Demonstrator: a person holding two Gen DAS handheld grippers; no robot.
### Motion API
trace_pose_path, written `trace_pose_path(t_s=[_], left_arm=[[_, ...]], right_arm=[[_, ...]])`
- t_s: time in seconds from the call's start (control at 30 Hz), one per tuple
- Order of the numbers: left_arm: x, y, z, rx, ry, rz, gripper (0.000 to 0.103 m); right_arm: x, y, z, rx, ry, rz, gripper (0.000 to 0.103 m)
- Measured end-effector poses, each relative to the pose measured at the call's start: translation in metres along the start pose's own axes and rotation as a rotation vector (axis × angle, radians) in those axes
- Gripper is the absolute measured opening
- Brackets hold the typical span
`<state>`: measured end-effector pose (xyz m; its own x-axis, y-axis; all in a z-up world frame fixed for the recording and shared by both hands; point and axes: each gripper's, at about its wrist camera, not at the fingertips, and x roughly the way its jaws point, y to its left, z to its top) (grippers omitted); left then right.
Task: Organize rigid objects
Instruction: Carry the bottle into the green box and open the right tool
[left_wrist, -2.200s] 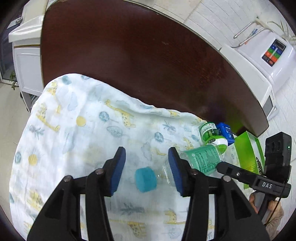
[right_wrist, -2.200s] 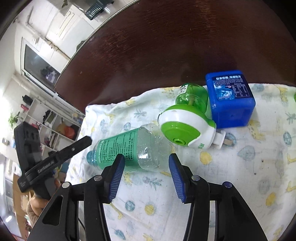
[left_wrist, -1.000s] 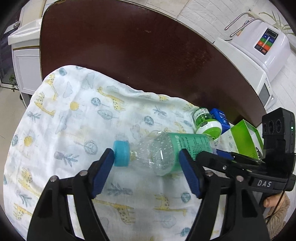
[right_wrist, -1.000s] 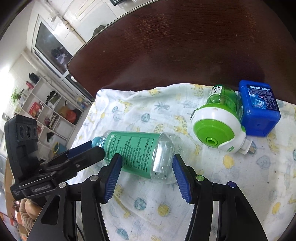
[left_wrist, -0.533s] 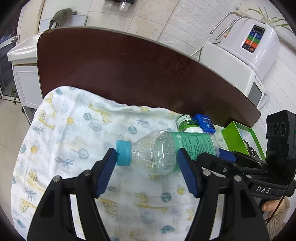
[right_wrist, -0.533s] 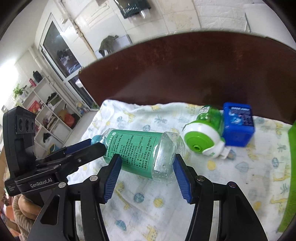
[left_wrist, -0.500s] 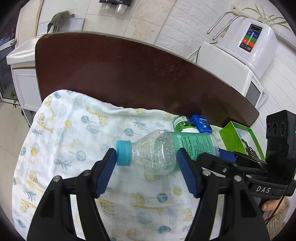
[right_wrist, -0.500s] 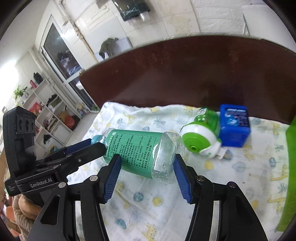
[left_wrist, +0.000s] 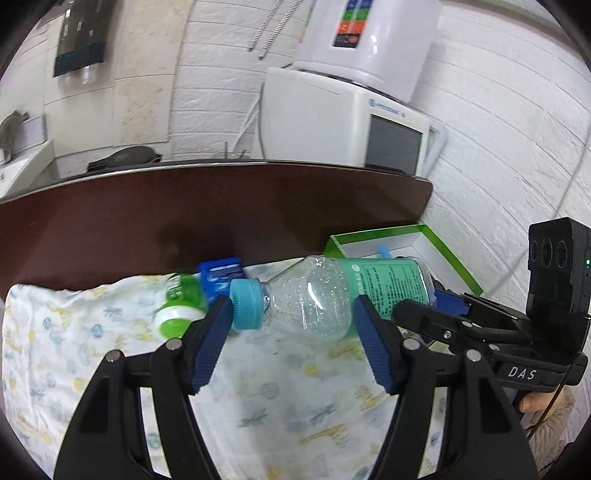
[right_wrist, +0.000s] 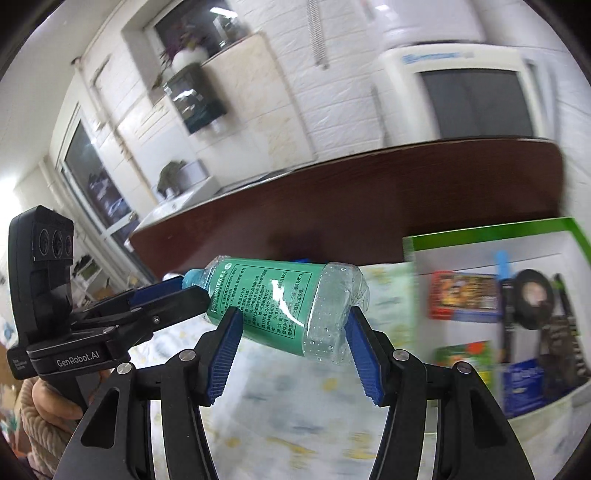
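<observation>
Bottle in the air, both grippers on it, box coming up on the right!

Left wrist view: the left hand-held gripper (left_wrist: 291, 343) sits about half open, one pad against the teal cap, the other on the clear shoulder of the water bottle (left_wrist: 328, 295), which lies sideways, clear of the giraffe-print cloth (left_wrist: 277, 398); the right hand-held gripper (left_wrist: 424, 314) clamps the far end, with the green box (left_wrist: 439, 243) just beyond. Right wrist view: the right hand-held gripper (right_wrist: 293, 347) is also about half open, pads pressed on the bottle's (right_wrist: 284, 306) label and base, left hand-held gripper (right_wrist: 173, 295) at the neck. This looks like the carry step; next, bring it level over the green box (right_wrist: 491, 229) and find a free spot among the items inside before letting go.
</observation>
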<state>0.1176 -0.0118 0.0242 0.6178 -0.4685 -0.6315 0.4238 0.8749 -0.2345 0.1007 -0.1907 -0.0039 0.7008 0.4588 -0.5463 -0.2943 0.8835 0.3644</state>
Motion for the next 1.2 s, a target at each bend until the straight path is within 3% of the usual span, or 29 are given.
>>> trace_pose_path(t_s=[0.27,0.43,0.77,0.97,1.2], left_arm=[[0.082,-0.104,0.040,0.154,0.056,-0.114,0.066],[0.135,-0.145,0.051,0.205,0.114,-0.148,0.066],[0.197,-0.156,0.058,0.172,0.193,-0.171,0.066],[0.213,-0.155,0.056,0.161,0.219,-0.174,0.066],[0.213,-0.155,0.055,0.161,0.205,-0.171,0.066]], right_arm=[[-0.056,-0.097,0.011,0.066,-0.073,-0.160,0.066],[-0.066,-0.150,0.012,0.138,-0.086,-0.230,0.068],[-0.044,-0.199,0.025,0.184,-0.084,-0.296,0.069],[-0.036,-0.213,0.023,0.204,-0.085,-0.306,0.068],[-0.037,-0.212,0.018,0.193,-0.081,-0.382,0.068]])
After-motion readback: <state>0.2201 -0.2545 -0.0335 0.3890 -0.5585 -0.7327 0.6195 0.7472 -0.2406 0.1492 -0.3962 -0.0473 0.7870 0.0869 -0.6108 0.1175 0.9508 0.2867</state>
